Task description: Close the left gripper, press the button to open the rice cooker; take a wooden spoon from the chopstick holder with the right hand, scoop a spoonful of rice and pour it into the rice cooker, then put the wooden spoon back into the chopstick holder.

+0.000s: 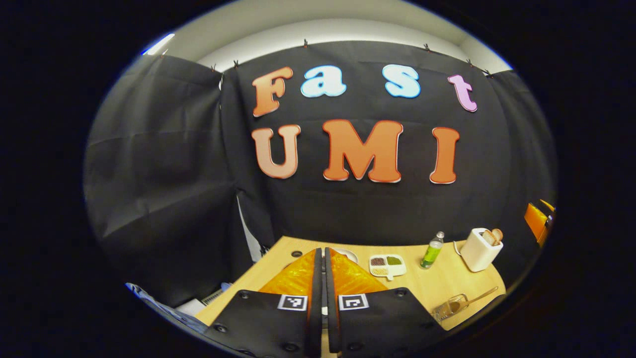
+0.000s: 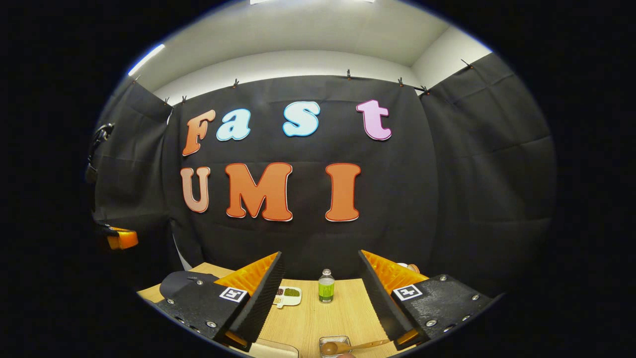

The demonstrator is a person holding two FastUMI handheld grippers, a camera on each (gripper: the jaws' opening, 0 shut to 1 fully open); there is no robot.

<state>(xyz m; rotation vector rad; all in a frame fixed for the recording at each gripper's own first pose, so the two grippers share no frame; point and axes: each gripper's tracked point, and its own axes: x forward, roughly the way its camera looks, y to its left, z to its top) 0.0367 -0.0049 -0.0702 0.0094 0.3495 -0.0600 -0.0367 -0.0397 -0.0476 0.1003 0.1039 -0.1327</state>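
A staged recording booth, not a real kitchen. Black cloth [image 2: 447,189] is clipped up as walls on three sides, with a plain pale wall and ceiling [image 2: 298,44] above it. One light wooden surface [image 1: 447,283] carries a few kitchen props: a divided dish of grains [image 1: 387,265], a green bottle [image 1: 432,251], a white holder [image 1: 479,249] and a wooden spoon [image 1: 479,296].
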